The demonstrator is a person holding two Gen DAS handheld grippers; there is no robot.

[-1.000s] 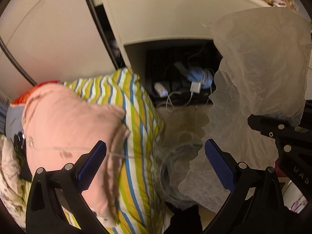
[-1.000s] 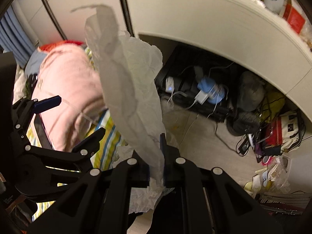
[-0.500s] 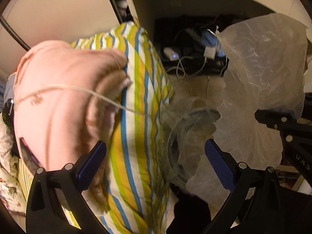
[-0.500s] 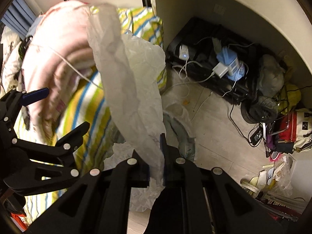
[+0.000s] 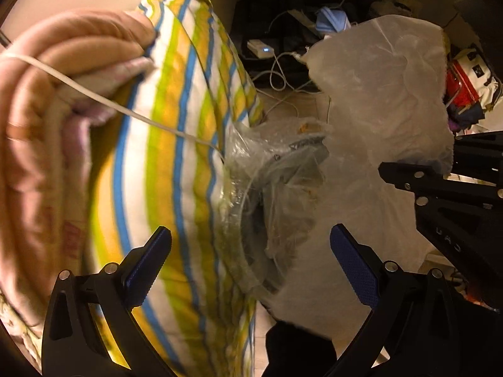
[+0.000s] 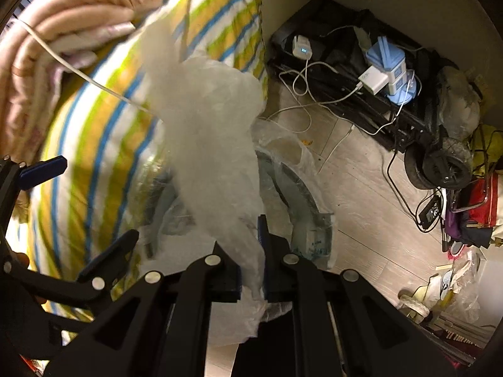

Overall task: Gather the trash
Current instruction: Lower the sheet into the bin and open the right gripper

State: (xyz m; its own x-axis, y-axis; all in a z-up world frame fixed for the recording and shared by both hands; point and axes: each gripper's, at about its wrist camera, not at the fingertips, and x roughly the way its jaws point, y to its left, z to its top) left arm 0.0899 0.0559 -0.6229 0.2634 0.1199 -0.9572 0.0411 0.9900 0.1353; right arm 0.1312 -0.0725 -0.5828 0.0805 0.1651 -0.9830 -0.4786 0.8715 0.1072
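My right gripper (image 6: 250, 238) is shut on the lower end of a crumpled white translucent wrapper (image 6: 207, 132), which stands up ahead of the jaws. The same wrapper (image 5: 377, 100) fills the right of the left wrist view. Below it on the floor is a grey trash bin (image 6: 301, 201) lined with a clear plastic bag, pressed against striped bedding. My left gripper (image 5: 248, 235) is open above the bin's rim (image 5: 283, 188), nothing between its blue pads. It also shows in the right wrist view as the left gripper (image 6: 85, 204), left of the wrapper.
A yellow, blue and white striped duvet (image 5: 176, 125) and a pink blanket (image 5: 47, 94) bulge in from the left, with a white cable (image 5: 125, 110) across them. Chargers and a power strip (image 6: 386, 75), a black wheel (image 6: 440, 166), a red bag (image 6: 481, 201) and floor litter (image 6: 440, 289) lie to the right.
Both grippers have sunk toward the floor and tilted down. The bin and bedding loom larger and the desk has left view. The wrapper stays clamped in the right gripper.
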